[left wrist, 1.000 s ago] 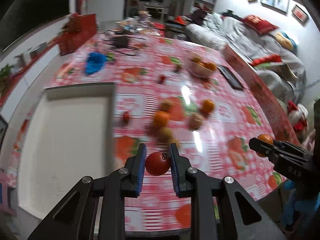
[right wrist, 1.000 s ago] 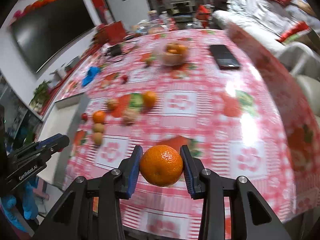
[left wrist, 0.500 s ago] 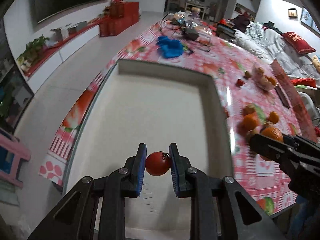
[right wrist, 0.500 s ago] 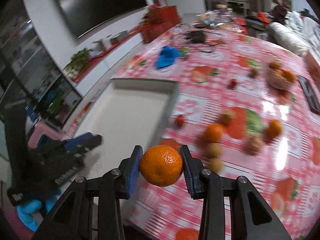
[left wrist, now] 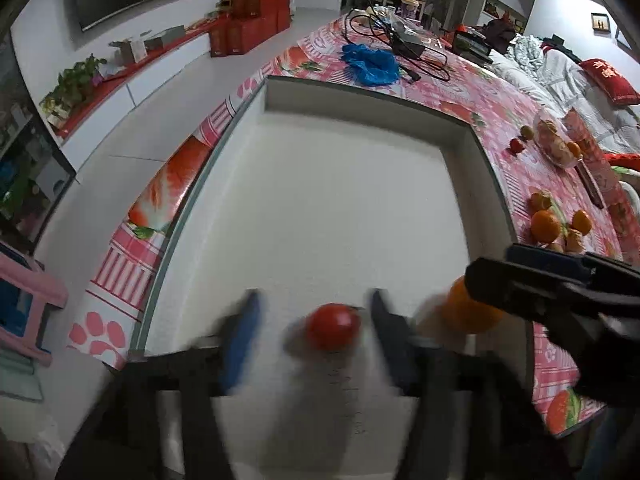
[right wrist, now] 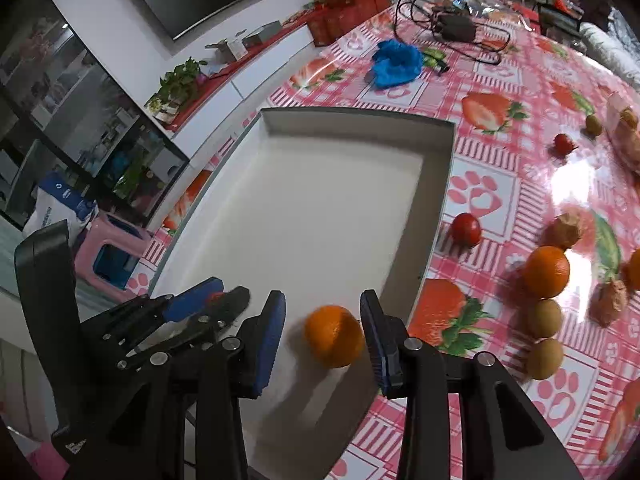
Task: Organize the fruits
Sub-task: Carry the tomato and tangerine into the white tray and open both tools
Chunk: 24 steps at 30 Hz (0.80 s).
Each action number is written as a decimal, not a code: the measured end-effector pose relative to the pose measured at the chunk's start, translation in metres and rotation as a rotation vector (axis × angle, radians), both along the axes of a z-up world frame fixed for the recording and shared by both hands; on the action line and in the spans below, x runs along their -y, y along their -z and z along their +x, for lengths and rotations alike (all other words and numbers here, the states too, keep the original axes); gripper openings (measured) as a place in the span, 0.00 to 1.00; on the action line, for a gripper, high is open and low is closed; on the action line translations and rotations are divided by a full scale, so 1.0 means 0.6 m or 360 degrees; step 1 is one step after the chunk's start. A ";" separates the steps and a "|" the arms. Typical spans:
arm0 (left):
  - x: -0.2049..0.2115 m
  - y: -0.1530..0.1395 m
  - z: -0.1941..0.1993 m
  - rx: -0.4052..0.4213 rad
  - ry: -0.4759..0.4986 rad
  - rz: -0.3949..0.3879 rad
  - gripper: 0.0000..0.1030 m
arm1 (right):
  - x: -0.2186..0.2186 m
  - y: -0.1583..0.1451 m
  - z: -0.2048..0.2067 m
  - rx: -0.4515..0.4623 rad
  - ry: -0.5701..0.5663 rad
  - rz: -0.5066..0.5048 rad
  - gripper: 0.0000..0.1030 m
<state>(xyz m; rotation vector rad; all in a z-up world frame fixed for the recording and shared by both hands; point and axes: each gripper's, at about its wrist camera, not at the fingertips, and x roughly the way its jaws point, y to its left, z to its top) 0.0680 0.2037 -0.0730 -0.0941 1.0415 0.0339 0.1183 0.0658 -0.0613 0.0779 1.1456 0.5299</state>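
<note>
A white tray (left wrist: 340, 200) lies on the red-checked tablecloth, and both grippers hang over its near end. In the left wrist view my left gripper (left wrist: 314, 296) is blurred and its jaws are opening. A small red tomato (left wrist: 334, 326) sits between them, with a gap on each side. In the right wrist view my right gripper (right wrist: 321, 298) is opening too. An orange (right wrist: 334, 336) lies between its blue pads on the tray (right wrist: 320, 200), clear of the left pad and close to the right one. The orange (left wrist: 468, 312) also shows under the right gripper's fingers at the right.
Loose fruit lies on the cloth right of the tray: an orange (right wrist: 546, 272), a red tomato (right wrist: 466, 230), brown-green fruits (right wrist: 544, 318). A blue cloth (right wrist: 396, 62) and cables (right wrist: 456, 26) lie beyond the tray. The table edge runs along the tray's left side.
Both grippers have swung from over the tablecloth to over the tray's near end and sunk a little. Both pairs of jaws have parted, letting go of the tomato and the orange.
</note>
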 end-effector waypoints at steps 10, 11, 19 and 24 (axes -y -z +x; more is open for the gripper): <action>0.000 -0.026 -0.007 0.0056 -0.0013 -0.0048 0.75 | 0.037 -0.042 -0.013 0.0145 0.0078 -0.0048 1.00; 0.004 -0.030 -0.009 0.0068 -0.0007 -0.0049 0.75 | 0.048 -0.046 -0.015 0.0170 0.0104 -0.0057 1.00; 0.074 -0.067 -0.018 0.0143 0.0151 -0.0044 0.77 | 0.175 -0.038 -0.026 0.0168 0.0349 -0.0172 1.00; 0.144 -0.082 -0.018 0.0169 0.0309 -0.0054 0.77 | 0.265 0.001 -0.041 0.0098 0.0529 -0.0307 1.00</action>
